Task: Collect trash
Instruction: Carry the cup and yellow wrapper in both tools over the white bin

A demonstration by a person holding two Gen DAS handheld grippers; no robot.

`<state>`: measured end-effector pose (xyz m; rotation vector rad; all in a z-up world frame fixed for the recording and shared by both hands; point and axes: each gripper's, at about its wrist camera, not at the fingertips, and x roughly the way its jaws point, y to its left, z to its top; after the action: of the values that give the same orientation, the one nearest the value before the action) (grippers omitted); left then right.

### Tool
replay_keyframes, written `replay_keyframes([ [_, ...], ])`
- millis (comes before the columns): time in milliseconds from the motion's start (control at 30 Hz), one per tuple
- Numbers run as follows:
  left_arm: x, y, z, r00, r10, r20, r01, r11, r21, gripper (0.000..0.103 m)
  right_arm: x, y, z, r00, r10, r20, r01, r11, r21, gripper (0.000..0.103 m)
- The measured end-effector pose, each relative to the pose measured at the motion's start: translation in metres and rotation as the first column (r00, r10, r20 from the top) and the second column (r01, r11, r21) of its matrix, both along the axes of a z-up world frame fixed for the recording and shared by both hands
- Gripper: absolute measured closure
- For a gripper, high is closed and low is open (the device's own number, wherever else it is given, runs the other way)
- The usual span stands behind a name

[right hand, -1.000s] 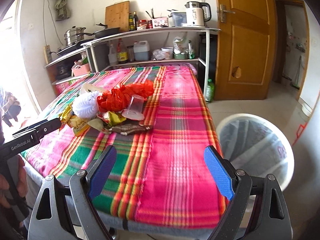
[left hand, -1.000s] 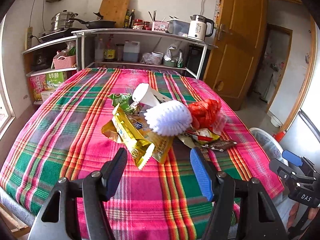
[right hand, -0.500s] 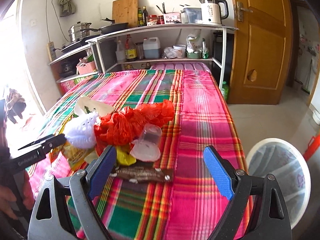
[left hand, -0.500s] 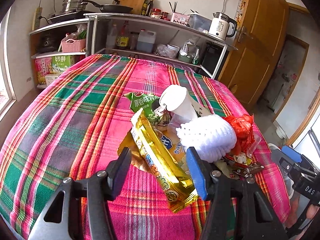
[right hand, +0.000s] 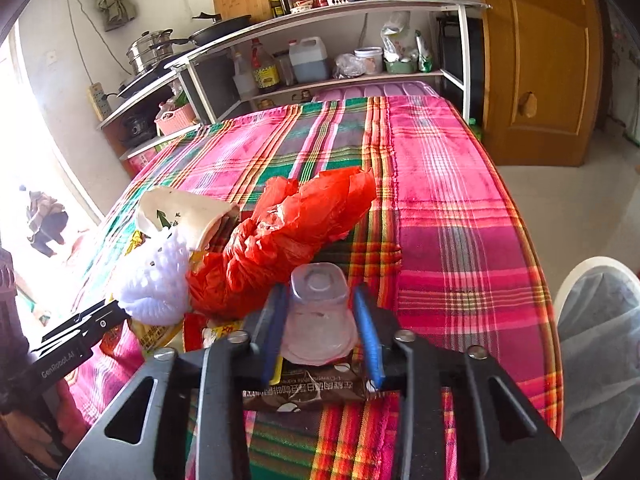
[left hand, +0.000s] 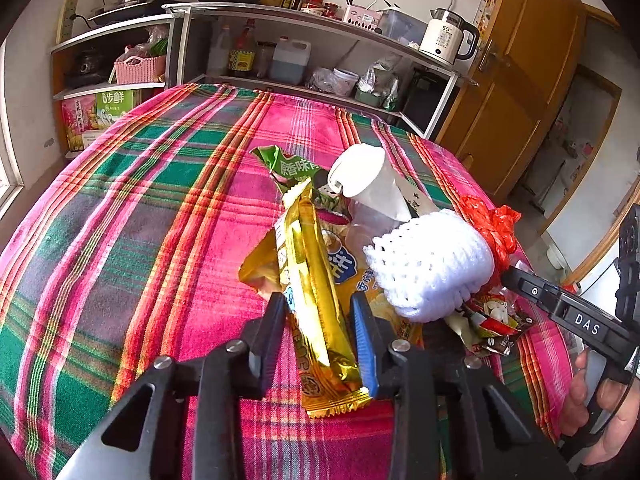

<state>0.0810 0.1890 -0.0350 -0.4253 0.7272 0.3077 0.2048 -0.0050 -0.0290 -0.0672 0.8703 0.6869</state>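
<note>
Plaid-clothed table [left hand: 120, 220] before kitchen shelves [left hand: 320, 20], left gripper [left hand: 320, 316] fingers closing around gold wrapper [left hand: 316, 280], right gripper [right hand: 320, 320] around clear cup [right hand: 318, 312].

One clear plastic cup [right hand: 318, 312], one red bag [right hand: 296, 232], one foam net [left hand: 430, 264].

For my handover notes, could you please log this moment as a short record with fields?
surface: table with plaid cloth
trash pile: gold wrapper, green wrapper, paper cup, foam net, red bag, plastic cup, brown wrapper
left gripper: jaws closing, gold wrapper between them
right gripper: jaws closing, plastic cup between them
bin: lined, on the floor past the table's right edge in the right wrist view
collected so far: cannot tell
</note>
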Motion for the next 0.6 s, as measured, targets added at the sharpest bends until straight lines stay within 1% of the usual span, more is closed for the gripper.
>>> replay_keyframes([
  [67, -0.001, 0.0, 0.001, 1.0, -0.001, 0.002, 0.001, 1.0, -0.001, 0.074, 0.0, -0.002, 0.001, 1.0, -0.003, -0.003, 0.003, 1.0, 0.01, 0.073],
  [100, -0.002, 0.0, 0.001, 1.0, 0.001, 0.002, -0.001, 1.0, 0.003, 0.08, 0.0, -0.002, 0.001, 1.0, -0.002, -0.001, 0.002, 1.0, 0.013, 0.073],
  [200, -0.006, -0.001, 0.004, 1.0, 0.0, 0.011, 0.0, 1.0, 0.009, 0.083, -0.003, -0.006, 0.004, 1.0, -0.003, 0.013, 0.002, 1.0, 0.022, 0.073],
  [333, -0.013, -0.004, 0.008, 1.0, 0.002, 0.025, -0.003, 1.0, 0.018, 0.083, -0.01, -0.014, 0.009, 1.0, -0.004, 0.018, 0.004, 0.999, 0.039, 0.073],
  [600, -0.026, -0.017, 0.03, 0.998, -0.004, 0.066, 0.0, 0.999, 0.051, 0.084, -0.024, -0.041, 0.025, 0.999, -0.034, 0.039, 0.031, 0.996, 0.08, 0.073],
])
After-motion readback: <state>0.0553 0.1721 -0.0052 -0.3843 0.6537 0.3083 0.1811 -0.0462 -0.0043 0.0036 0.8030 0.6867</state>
